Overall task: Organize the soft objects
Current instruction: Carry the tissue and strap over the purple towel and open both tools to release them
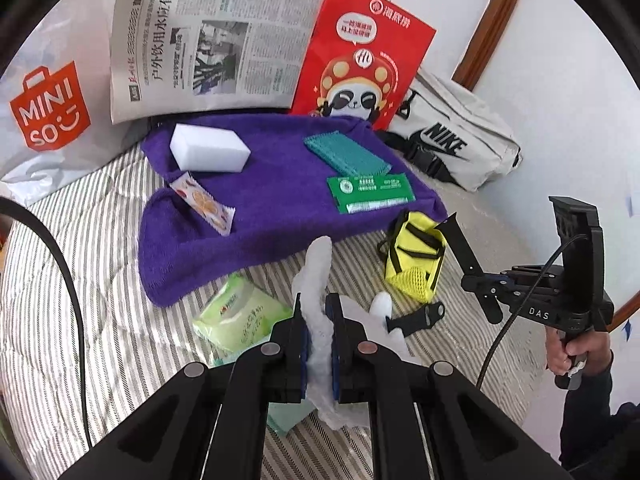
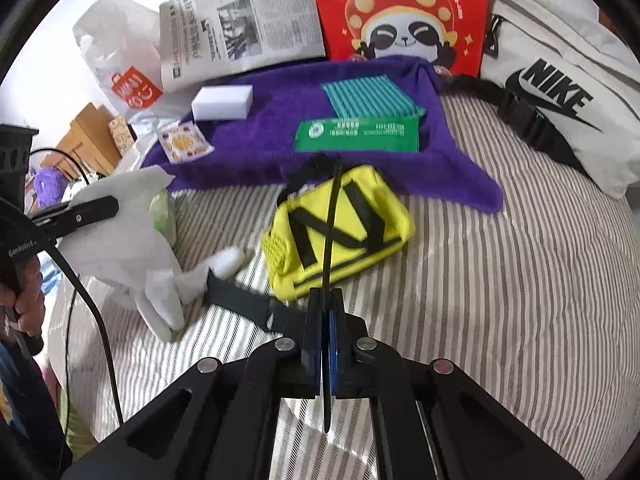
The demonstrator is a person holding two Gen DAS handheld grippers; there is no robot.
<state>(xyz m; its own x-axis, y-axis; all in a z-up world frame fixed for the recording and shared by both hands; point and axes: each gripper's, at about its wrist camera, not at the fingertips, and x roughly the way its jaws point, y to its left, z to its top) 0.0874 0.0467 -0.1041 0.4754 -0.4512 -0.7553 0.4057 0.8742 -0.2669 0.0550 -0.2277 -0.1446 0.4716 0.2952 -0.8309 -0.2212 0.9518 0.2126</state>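
On a striped bed, the left tool is clamped on a crumpled white tissue, held just above the bedding near a green wipes pack. The right tool is closed on a thin black strap leading to a yellow pouch, which lies beside a purple towel carrying a white sponge.

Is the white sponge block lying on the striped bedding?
No, the white sponge block rests on the purple towel.
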